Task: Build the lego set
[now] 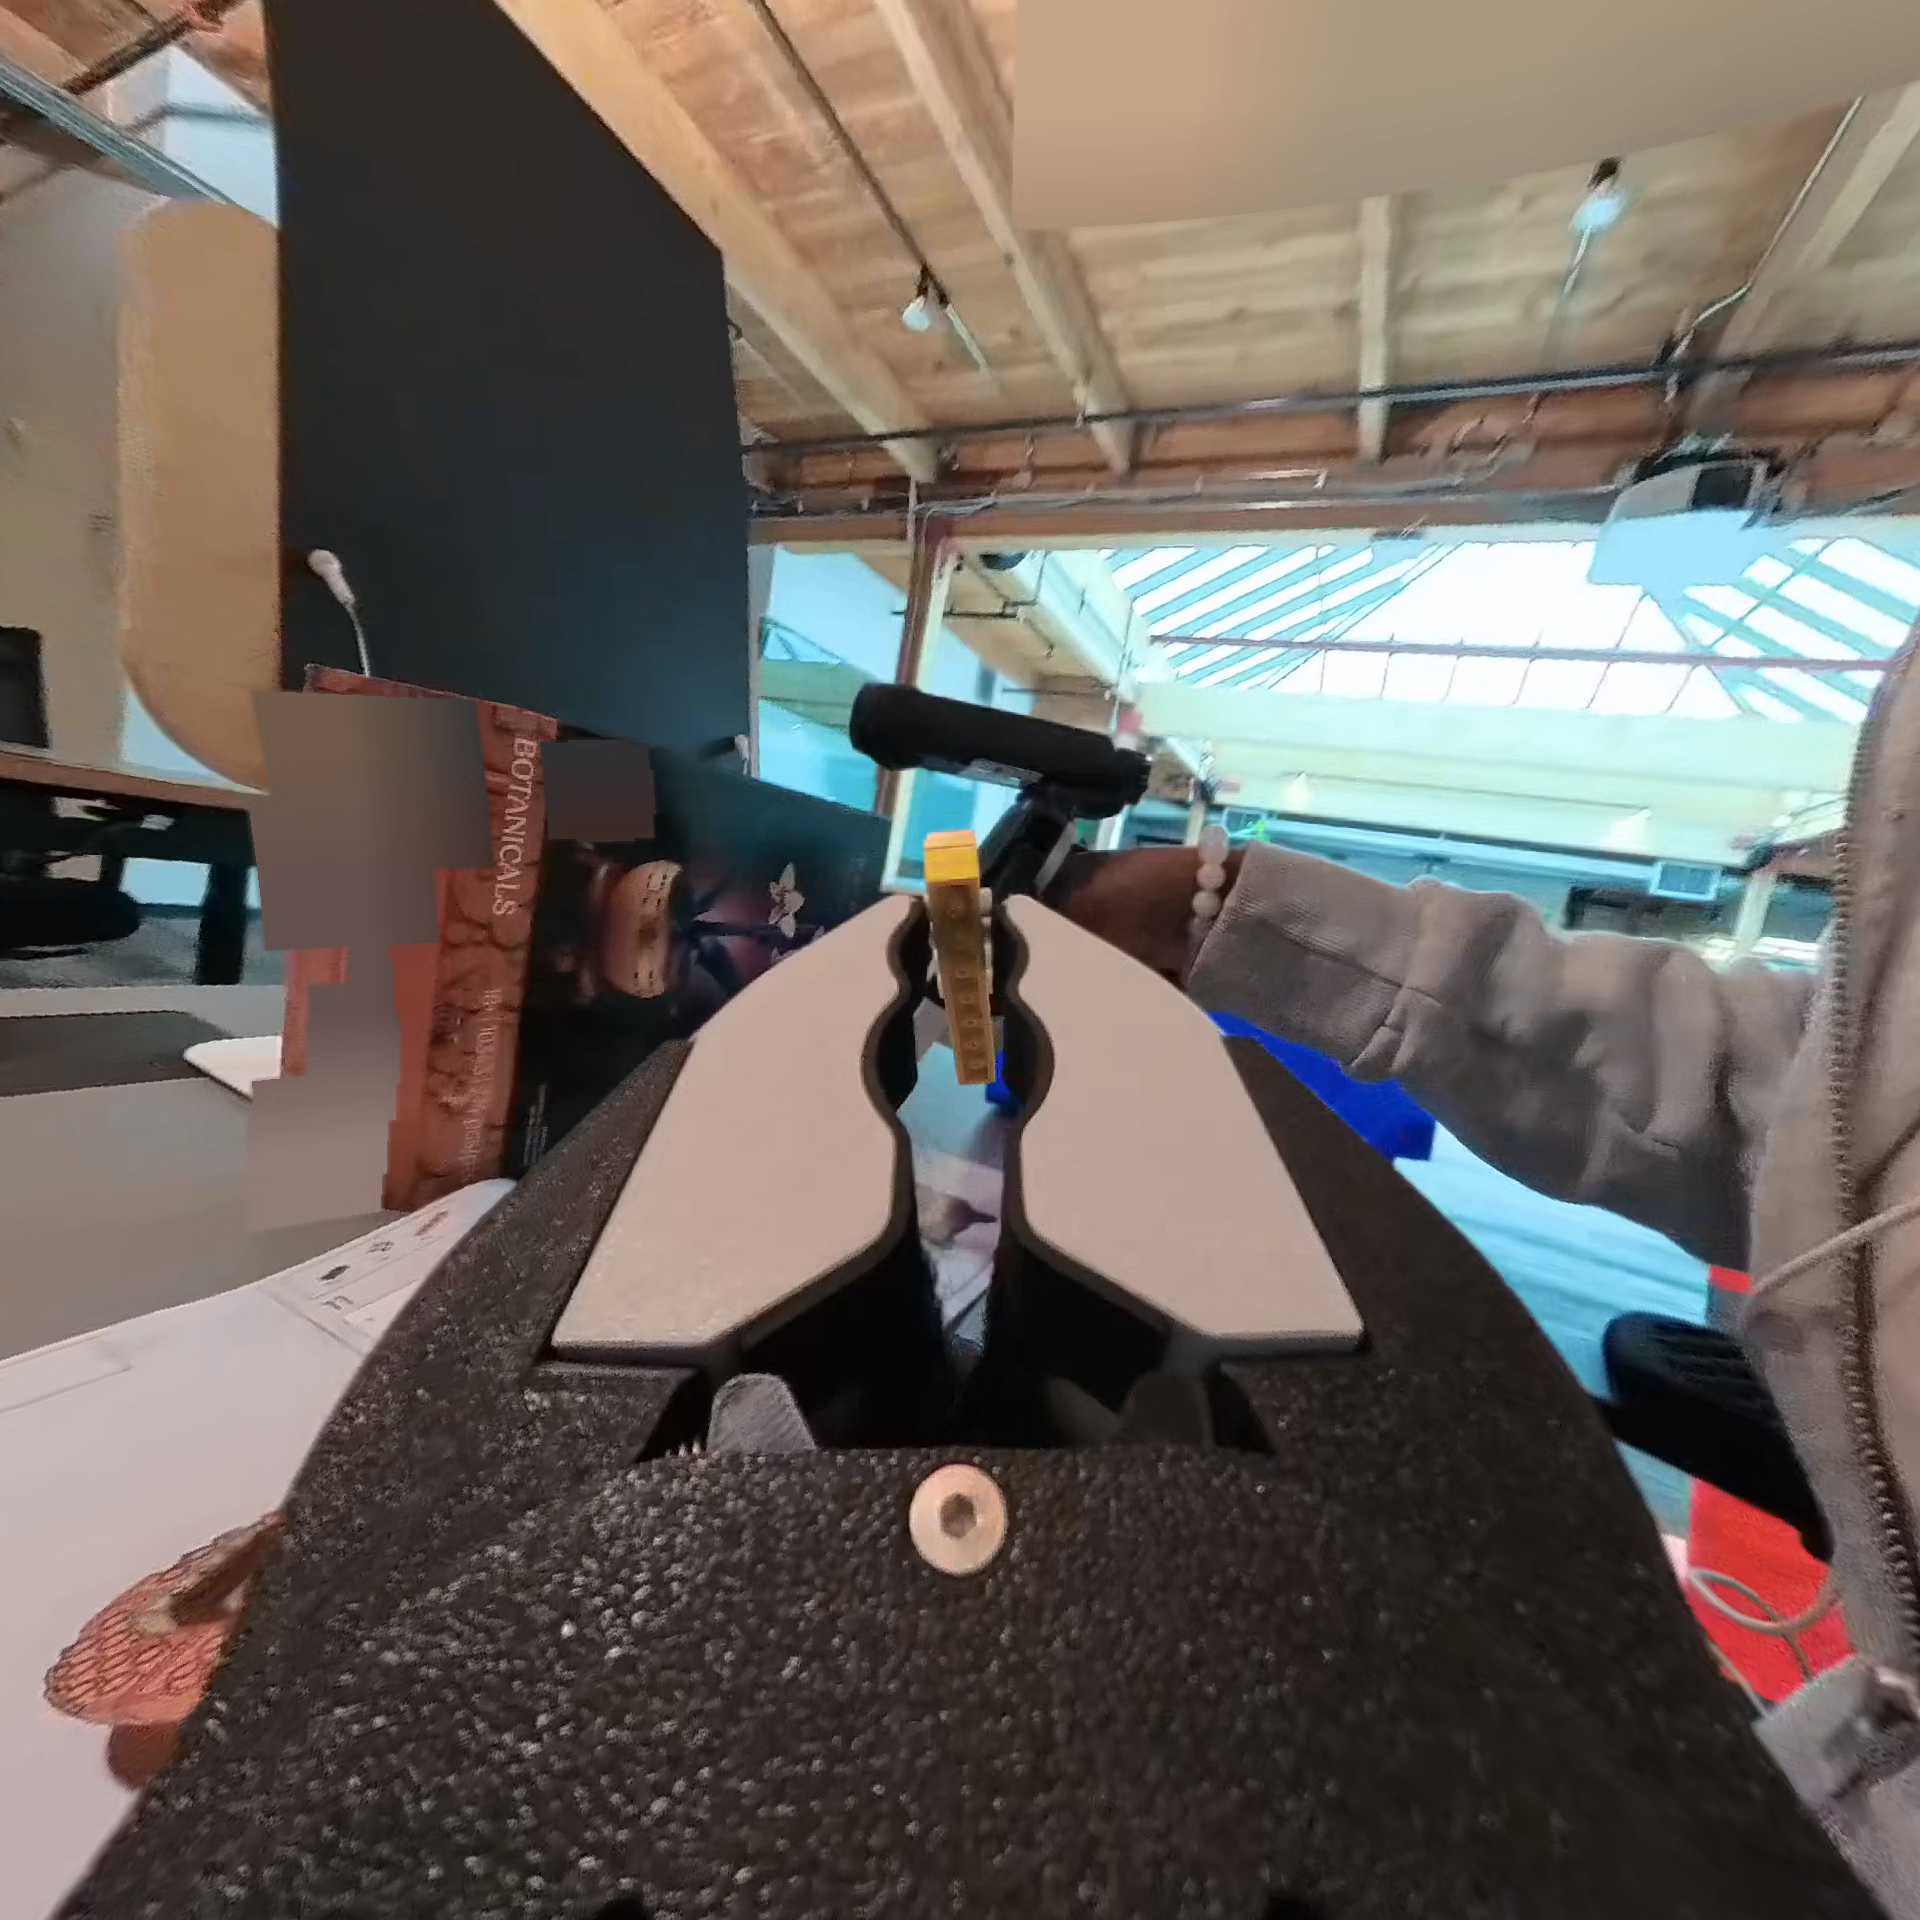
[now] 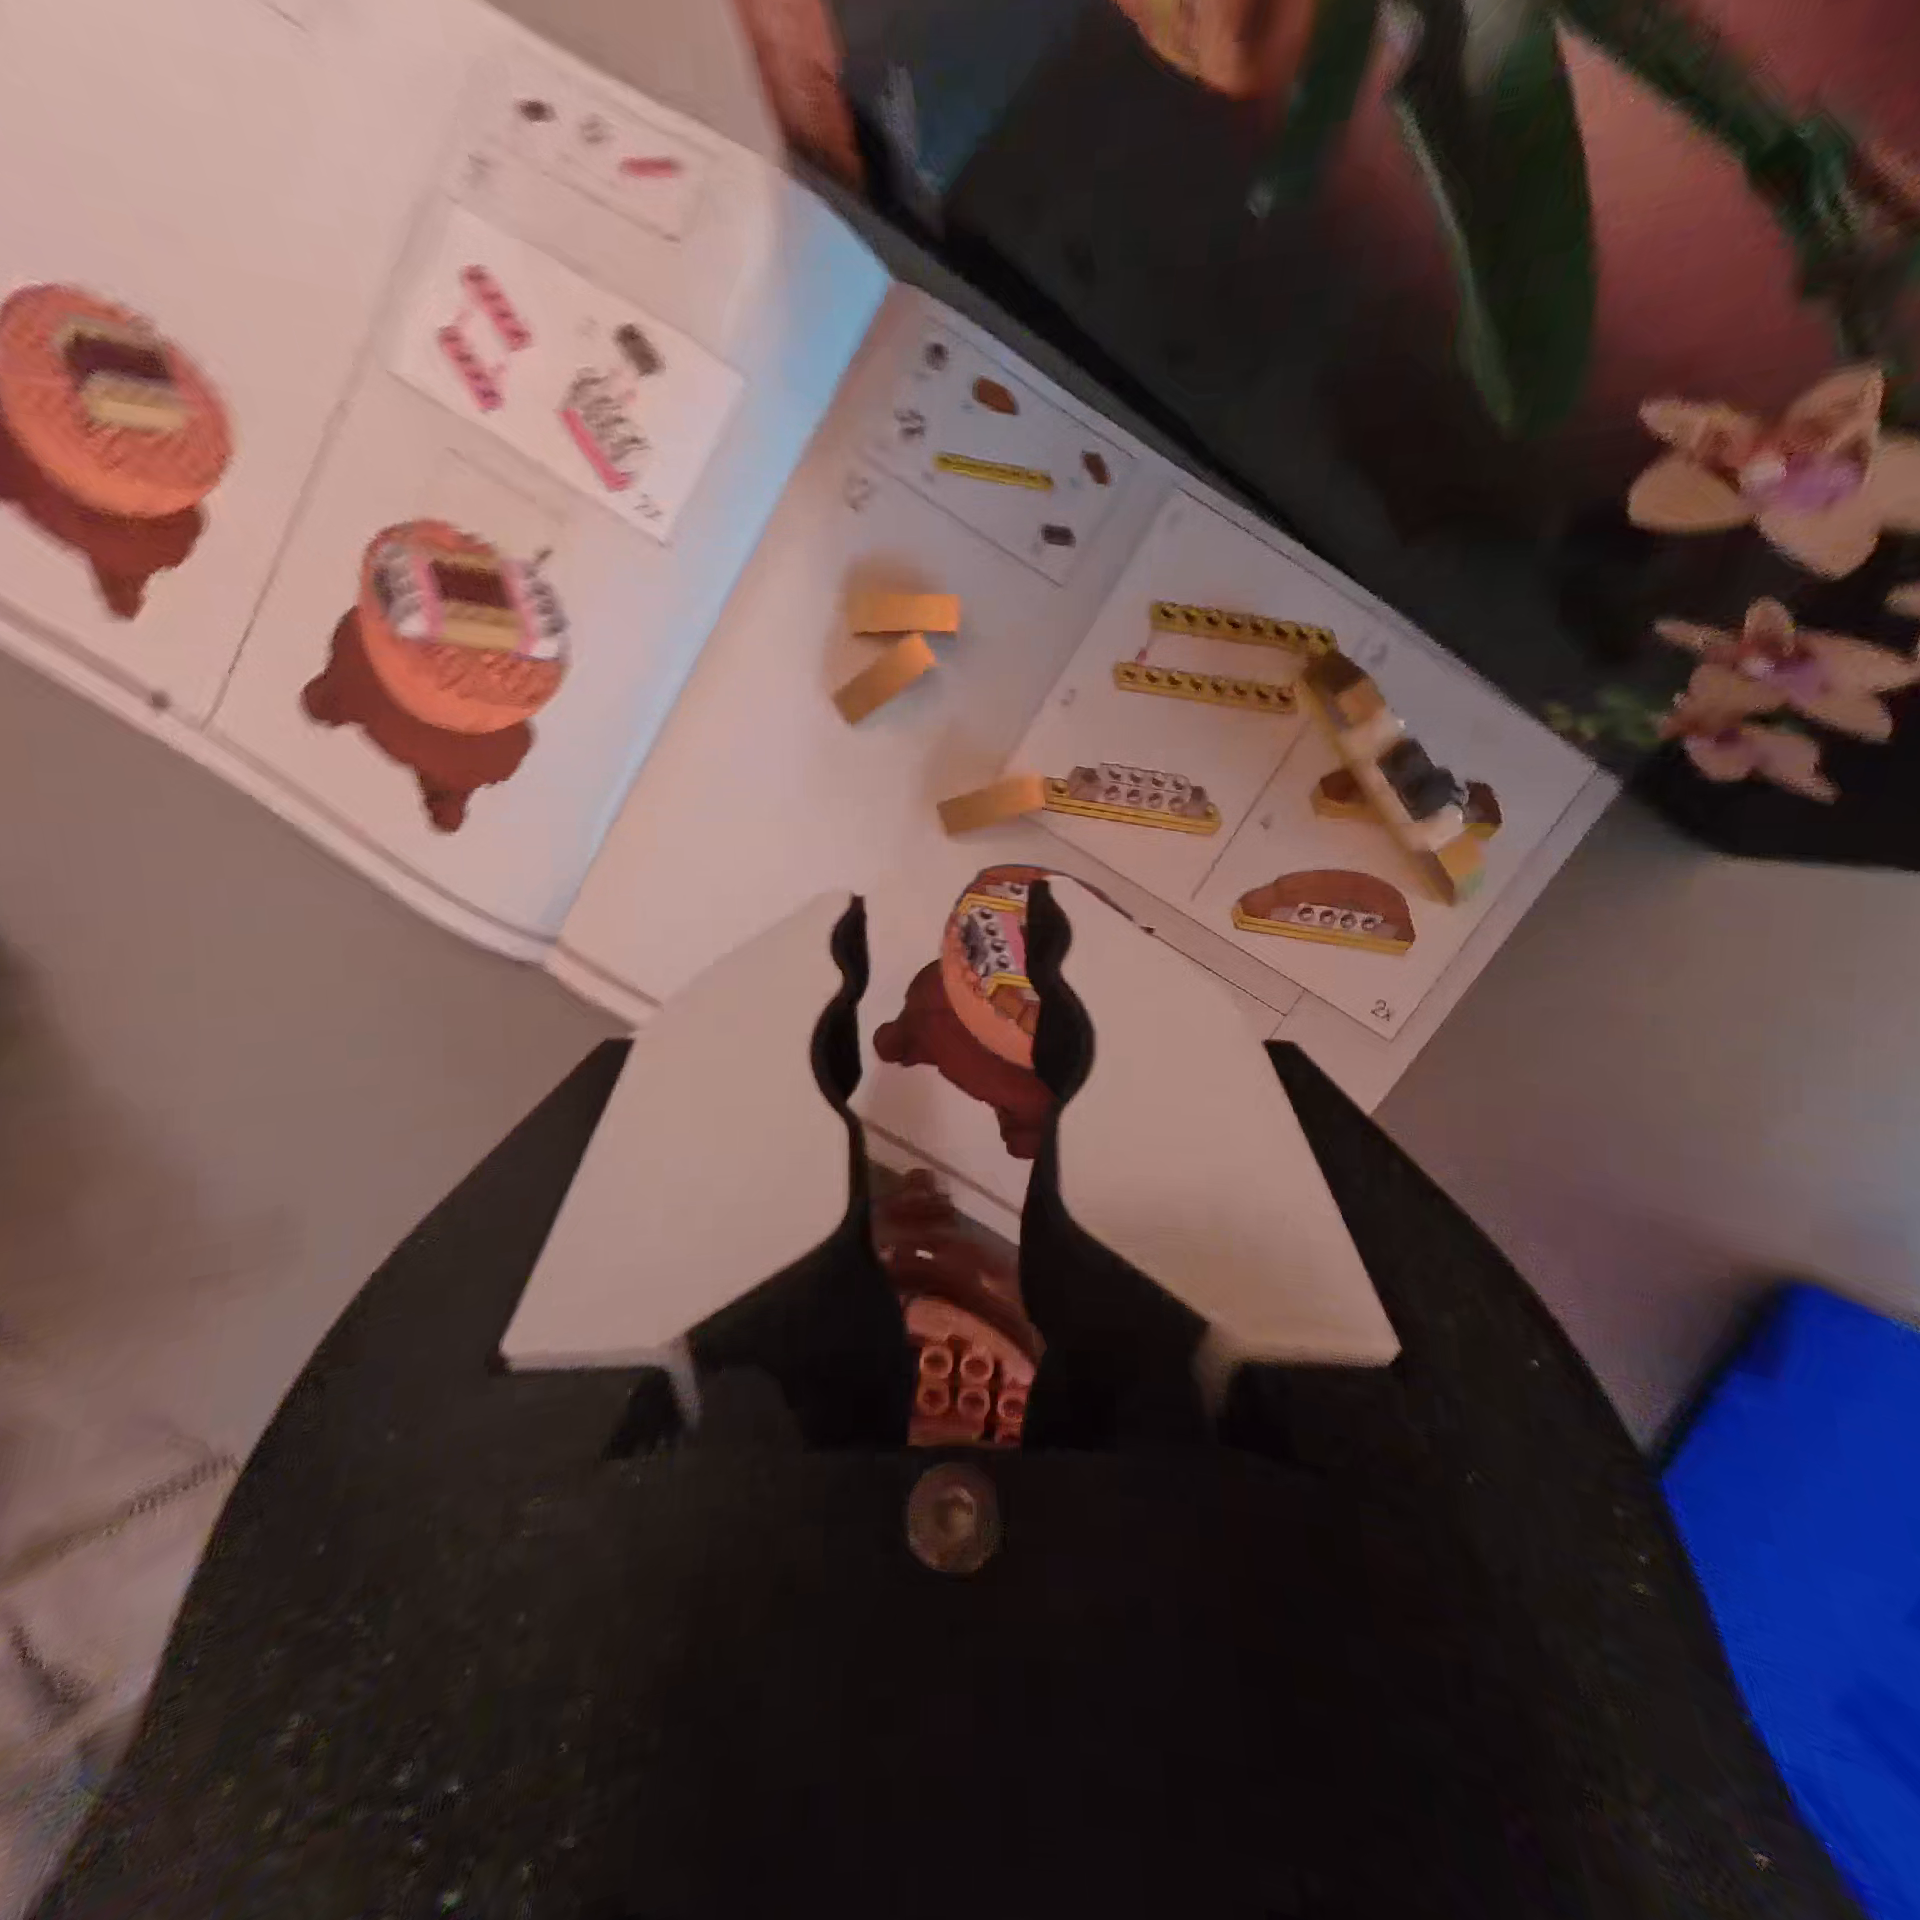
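My left gripper (image 1: pixel 958 914) is shut on a long yellow Lego beam (image 1: pixel 961 966) with a row of holes and holds it on end in the air. My right gripper (image 2: pixel 948 906) is open and empty, and hovers over the open instruction booklet (image 2: pixel 748 810). Three loose tan pieces (image 2: pixel 902 613) lie on the booklet ahead of it. A partial yellow-and-brown assembly (image 2: pixel 1387 769) lies on the right page. A brown and peach studded build (image 2: pixel 966 1382) shows through the gap low between the right fingers; how close it is I cannot tell.
The Lego box (image 2: pixel 1455 260) with orchid pictures stands behind the booklet, and it also shows in the left wrist view (image 1: pixel 499 935). A blue object (image 2: pixel 1818 1558) lies at the right. A brown pot build (image 1: pixel 145 1652) sits low left. A grey sleeve (image 1: pixel 1455 1018) reaches across. The brown pot build (image 1: pixel 145 1652) lies around 20 cm away from my left fingertips.
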### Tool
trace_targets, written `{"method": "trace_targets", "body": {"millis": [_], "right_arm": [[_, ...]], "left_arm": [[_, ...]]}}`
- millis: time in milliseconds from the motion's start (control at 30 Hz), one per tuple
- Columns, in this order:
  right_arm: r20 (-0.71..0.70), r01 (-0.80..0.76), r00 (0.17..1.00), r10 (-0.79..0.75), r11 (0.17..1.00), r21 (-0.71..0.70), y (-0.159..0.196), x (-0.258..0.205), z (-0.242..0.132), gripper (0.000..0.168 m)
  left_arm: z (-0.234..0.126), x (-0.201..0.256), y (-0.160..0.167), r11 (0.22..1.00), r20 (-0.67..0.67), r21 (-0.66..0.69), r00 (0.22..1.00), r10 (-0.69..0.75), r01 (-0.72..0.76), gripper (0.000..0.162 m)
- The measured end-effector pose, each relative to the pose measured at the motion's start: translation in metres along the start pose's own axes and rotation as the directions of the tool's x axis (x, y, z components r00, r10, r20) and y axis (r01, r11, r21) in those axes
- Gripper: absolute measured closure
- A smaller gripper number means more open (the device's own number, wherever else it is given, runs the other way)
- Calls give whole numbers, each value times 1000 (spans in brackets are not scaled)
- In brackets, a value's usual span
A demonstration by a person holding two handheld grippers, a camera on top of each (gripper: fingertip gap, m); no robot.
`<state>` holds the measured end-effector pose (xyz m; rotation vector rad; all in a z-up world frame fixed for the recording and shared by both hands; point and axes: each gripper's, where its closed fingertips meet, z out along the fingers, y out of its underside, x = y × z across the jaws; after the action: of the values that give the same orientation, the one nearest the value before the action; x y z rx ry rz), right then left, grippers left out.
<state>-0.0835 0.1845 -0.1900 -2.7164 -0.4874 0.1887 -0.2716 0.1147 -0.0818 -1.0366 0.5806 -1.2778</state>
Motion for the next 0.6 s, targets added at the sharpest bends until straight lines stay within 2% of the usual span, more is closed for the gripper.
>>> {"method": "trace_targets", "body": {"millis": [67, 167, 233, 300, 400, 467, 533, 600], "right_arm": [[-34, -68, 997, 67, 997, -28, 5, 12, 15, 137], [42, -174, 984, 174, 985, -9, 1, 5, 31, 134], [39, -193, 980, 194, 981, -32, 2, 2, 37, 134], [-17, -210, 978, 210, 975, -67, 7, 8, 43, 133], [5, -248, 969, 248, 968, -48, 1, 4, 49, 138], [-32, -212, 977, 210, 974, -75, 3, 7, 53, 158], [-43, -144, 989, 140, 985, -95, 4, 9, 53, 161], [56, 76, 996, -70, 988, -132, 7, -6, 53, 160]], "left_arm": [[3, 3, 0, 1000, 9, 12, 1000, -1, 1, 151], [3, 12, 1, 1000, -29, 16, 1000, 1, 0, 152], [2, 12, 4, 1000, -43, -1, 999, 26, -26, 152], [1, 14, 0, 1000, -66, 21, 998, -13, 15, 152], [-5, 16, -9, 996, -93, 72, 994, -54, 61, 151], [-8, 13, -13, 993, -91, 94, 994, -68, 76, 151], [-11, 12, -16, 990, -100, 106, 992, -79, 89, 151], [-12, 11, -17, 991, -93, 107, 993, -73, 83, 151]]}}
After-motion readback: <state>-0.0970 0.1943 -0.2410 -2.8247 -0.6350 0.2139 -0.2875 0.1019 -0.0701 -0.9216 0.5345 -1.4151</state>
